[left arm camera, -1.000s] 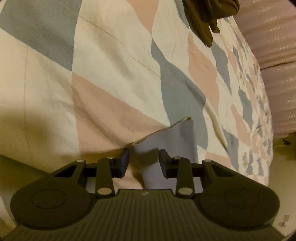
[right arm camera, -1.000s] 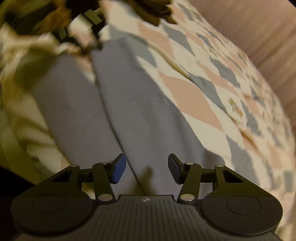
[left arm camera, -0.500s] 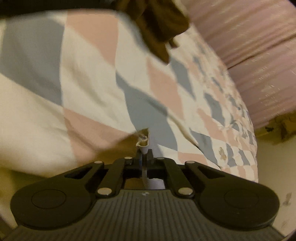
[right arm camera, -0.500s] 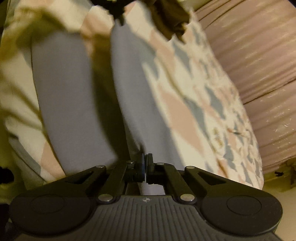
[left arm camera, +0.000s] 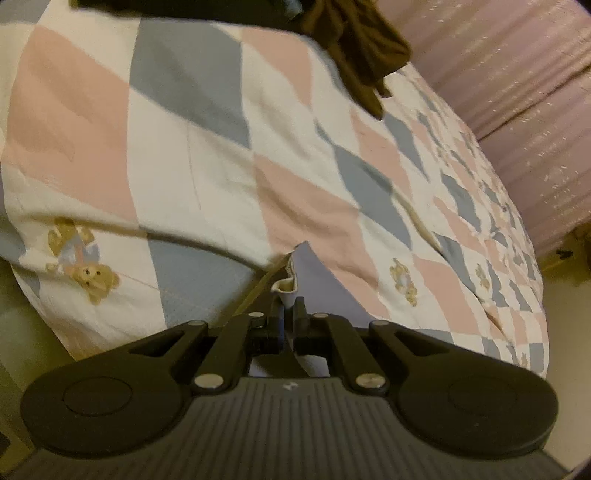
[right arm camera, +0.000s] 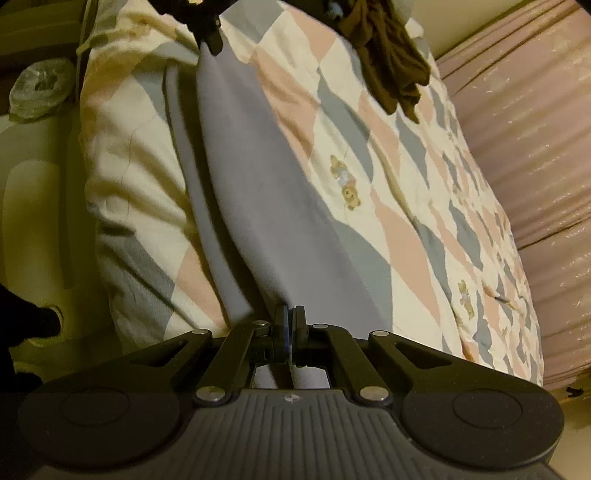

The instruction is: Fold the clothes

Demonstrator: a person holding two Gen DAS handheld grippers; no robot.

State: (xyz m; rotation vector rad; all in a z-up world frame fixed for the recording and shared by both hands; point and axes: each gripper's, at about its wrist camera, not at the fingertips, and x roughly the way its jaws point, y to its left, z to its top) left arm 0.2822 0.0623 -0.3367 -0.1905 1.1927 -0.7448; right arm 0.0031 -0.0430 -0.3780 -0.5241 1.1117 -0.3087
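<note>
A lavender-grey garment lies stretched along a quilted bed. In the right wrist view my right gripper is shut on its near end, and the cloth runs up to my left gripper at the far end. In the left wrist view my left gripper is shut on a folded corner of the same garment, whose cream inner edge shows just above the fingertips. The cloth is lifted a little off the quilt at both ends.
The bed carries a quilt of pink, grey and cream diamonds with teddy bears. A dark brown garment lies heaped at the far end, also in the right wrist view. A pink ribbed headboard or wall runs along the right. The bed's left edge drops off.
Both grippers were open a second ago and closed on the lavender garment's ends. Since then both have lifted and pulled back, so more of the quilt shows.
</note>
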